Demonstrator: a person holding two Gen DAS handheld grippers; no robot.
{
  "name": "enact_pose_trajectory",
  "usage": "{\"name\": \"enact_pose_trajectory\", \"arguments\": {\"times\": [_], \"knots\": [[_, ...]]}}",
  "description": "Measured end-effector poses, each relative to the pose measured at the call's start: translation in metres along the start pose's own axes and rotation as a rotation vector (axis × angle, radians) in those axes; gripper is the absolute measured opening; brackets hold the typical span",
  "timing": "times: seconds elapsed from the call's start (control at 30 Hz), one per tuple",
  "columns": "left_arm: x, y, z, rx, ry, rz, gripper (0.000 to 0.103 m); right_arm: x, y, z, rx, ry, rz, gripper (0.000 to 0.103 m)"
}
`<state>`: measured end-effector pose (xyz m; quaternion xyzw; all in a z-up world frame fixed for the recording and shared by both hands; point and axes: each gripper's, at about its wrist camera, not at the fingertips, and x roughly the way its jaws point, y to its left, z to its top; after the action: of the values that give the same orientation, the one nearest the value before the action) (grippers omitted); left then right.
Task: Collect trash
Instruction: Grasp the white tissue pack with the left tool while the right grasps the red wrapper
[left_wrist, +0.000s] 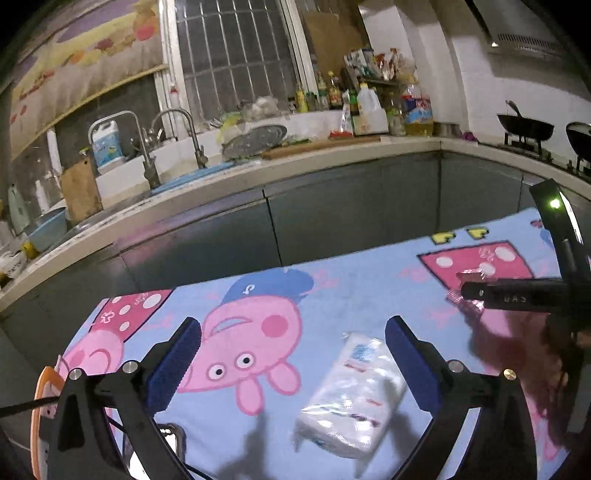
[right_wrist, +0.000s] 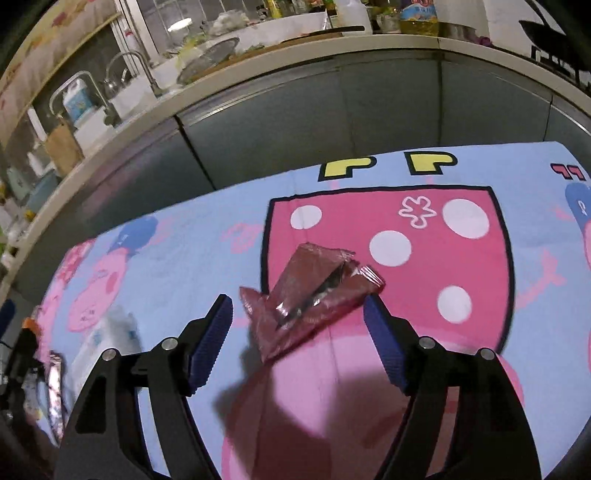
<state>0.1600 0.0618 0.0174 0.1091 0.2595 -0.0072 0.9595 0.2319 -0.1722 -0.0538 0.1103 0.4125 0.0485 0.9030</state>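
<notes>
Blue-padded jaws of the left gripper (left_wrist: 293, 334) stand wide apart w/ nothing pressed between them, tilted down over the cartoon cloth (left_wrist: 332, 295) on the surface. Left of the white tissue pack (left_wrist: 351, 395), an orange-edged item and a phone are cut off by the frame edge, hard to make out. The pack lies on the cloth betw. the pads, nearer the right one. Right of it, the right gripper (right_wrist: 298, 308), jaws apart, not gripping, straddles the crumpled red wrapper (right_wrist: 314, 291), blurred; contact w/ its right pad unclear.
</notes>
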Motion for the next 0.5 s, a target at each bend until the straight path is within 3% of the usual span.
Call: {"name": "enact_pose_trajectory", "arguments": {"times": [0.13,0.2,0.27,0.33,0.4,0.47,0.5], "knots": [[0.021,-0.008,-0.011,0.059,0.087,-0.058,0.099,0.001,0.006,-0.005,-0.058,-0.001,-0.036,0.068],[0.025,-0.020,-0.018,0.090,0.121,-0.106,0.099,0.001,0.008,-0.006,-0.097,0.003,-0.063,0.049],[0.028,-0.032,-0.025,0.122,0.156,-0.128,0.099,-0.001,0.007,-0.008,-0.139,0.012,-0.049,0.022],[0.036,-0.041,-0.033,0.127,0.220,-0.155,0.099,-0.005,0.003,-0.012,-0.165,0.018,-0.036,0.011],[0.040,-0.049,-0.040,0.108,0.278,-0.183,0.074,-0.014,-0.004,-0.019,-0.165,0.025,-0.003,0.010],[0.036,-0.052,-0.043,0.082,0.286,-0.171,0.067,-0.032,-0.014,-0.031,-0.160,0.025,0.054,0.009],[0.031,-0.054,-0.042,0.057,0.293,-0.200,0.065,-0.041,-0.019,-0.038,-0.162,0.026,0.075,0.009]]}}
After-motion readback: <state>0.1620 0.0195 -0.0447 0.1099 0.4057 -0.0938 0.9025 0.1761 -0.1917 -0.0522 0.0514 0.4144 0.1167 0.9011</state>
